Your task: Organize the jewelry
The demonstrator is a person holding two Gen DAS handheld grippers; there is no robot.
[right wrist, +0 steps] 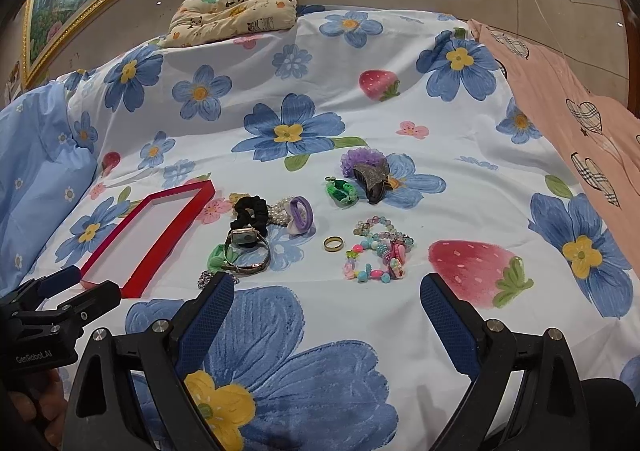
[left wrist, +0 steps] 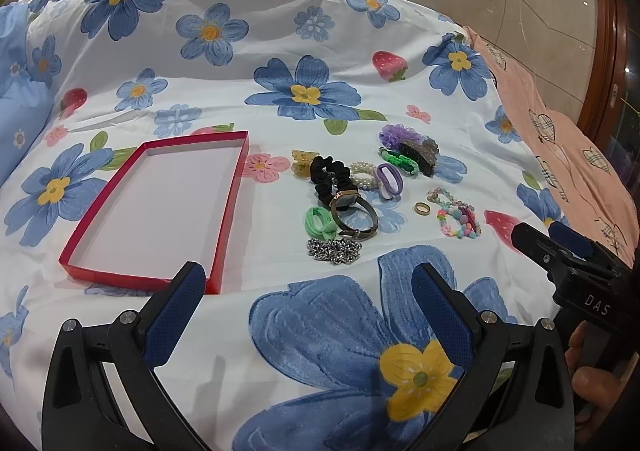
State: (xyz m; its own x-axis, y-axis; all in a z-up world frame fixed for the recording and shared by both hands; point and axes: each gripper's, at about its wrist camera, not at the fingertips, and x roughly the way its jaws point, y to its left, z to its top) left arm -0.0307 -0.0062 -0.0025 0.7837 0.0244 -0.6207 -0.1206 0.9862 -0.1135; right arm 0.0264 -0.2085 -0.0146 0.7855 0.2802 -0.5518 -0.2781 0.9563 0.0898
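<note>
Red tray [left wrist: 224, 235] lies empty beside jewelry [left wrist: 348, 207]; left gripper [left wrist: 312, 283] and right gripper [right wrist: 326, 295] jaws gape wide, holding nothing.

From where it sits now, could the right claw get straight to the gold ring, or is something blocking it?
Probably yes. The right claw stands open and empty, and the gold ring lies alone on the bedspread just ahead of it, apart from the beaded bracelets and the watch. Only bare fabric lies between.

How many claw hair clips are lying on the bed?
2: a small yellow clip between the red tray and the black scrunchie, a dark glittery clip against the purple scrunchie.
</note>
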